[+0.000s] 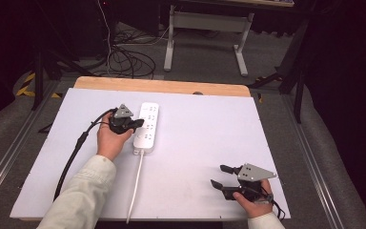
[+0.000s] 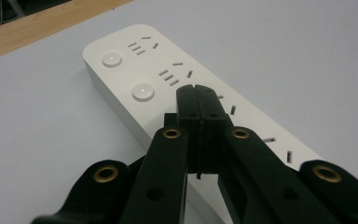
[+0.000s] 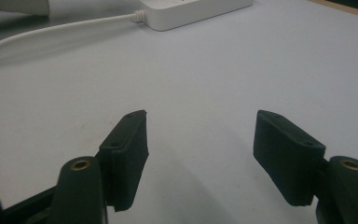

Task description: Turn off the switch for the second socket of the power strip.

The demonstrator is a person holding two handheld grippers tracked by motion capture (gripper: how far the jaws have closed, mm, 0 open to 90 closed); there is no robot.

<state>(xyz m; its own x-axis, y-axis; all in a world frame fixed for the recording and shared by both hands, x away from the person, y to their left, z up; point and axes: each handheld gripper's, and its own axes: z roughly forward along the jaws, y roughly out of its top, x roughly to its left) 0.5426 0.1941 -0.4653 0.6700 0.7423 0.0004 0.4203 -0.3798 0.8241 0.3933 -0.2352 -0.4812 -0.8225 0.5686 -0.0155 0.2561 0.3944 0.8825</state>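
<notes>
Power strip (image 1: 146,127) seen upper left of centre in high view, long axis running up-down frame. Left gripper (image 1: 136,125) pressed together, tips over strip near round buttons (image 2: 143,91). Right gripper (image 1: 220,175) spread apart, idle lower right, well apart from strip.

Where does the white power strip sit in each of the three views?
High view: power strip left of centre, beside the left gripper.
Left gripper view: it runs diagonally from upper left, under the shut jaws.
Right gripper view: its end at the top edge.
Shared landmark: its white cord.
</notes>
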